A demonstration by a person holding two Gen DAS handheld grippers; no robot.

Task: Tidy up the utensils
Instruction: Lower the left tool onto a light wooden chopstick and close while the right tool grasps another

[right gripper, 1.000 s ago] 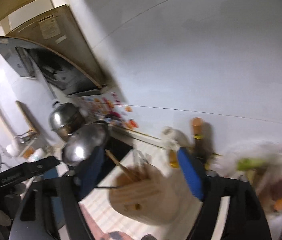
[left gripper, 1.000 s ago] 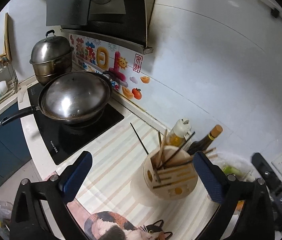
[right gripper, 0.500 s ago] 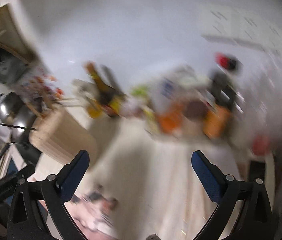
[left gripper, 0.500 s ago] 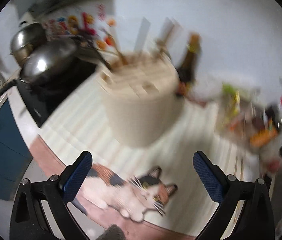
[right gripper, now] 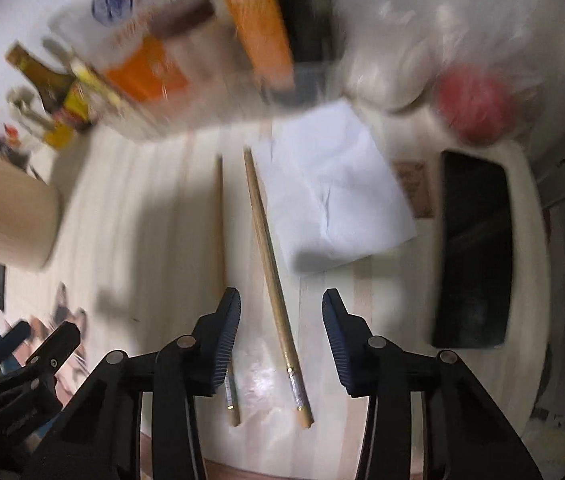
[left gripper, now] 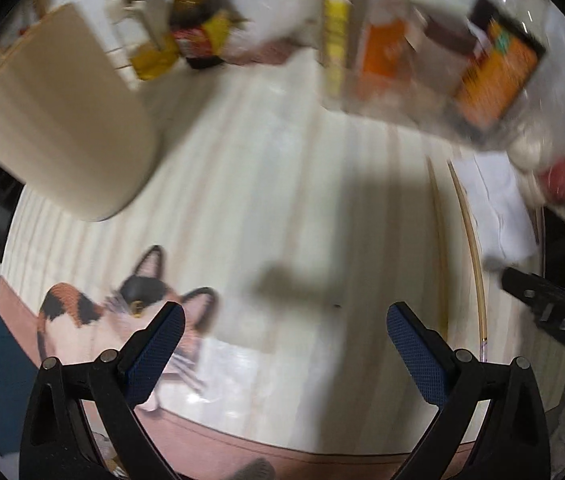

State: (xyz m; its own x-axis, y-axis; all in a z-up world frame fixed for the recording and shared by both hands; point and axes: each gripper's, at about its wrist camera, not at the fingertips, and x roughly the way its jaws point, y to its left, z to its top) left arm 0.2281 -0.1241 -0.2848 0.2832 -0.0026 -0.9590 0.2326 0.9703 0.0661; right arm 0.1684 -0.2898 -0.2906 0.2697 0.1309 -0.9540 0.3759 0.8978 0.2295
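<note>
Both cameras are now tilting down from the wall and stove onto the striped cream mat covering the desk (right gripper: 154, 208), so the round pale wooden utensil holder (left gripper: 62, 120) is sliding to the upper left of the left wrist view and to the left edge (right gripper: 2, 208) of the right wrist view. I am holding the right claw (right gripper: 281, 320) low over two long wooden chopsticks with metal-banded ends; its jaws are standing partly apart, gripping nothing. One chopstick (right gripper: 270, 272) is lying between the blue pads without touching them, and the other chopstick (right gripper: 220, 216) is running just beside it and passing under the left pad (right gripper: 226, 340). A creased white paper sheet (right gripper: 334, 196) is lying just right of them, touching the nearer stick's far end, with a flat black phone (right gripper: 472, 252) beyond it. The left claw (left gripper: 284, 354) is hanging wide open and empty over the mat's calico cat picture (left gripper: 122, 312). Blurred bottles and orange packets (left gripper: 494, 76) are crowding the back of the desk.
</note>
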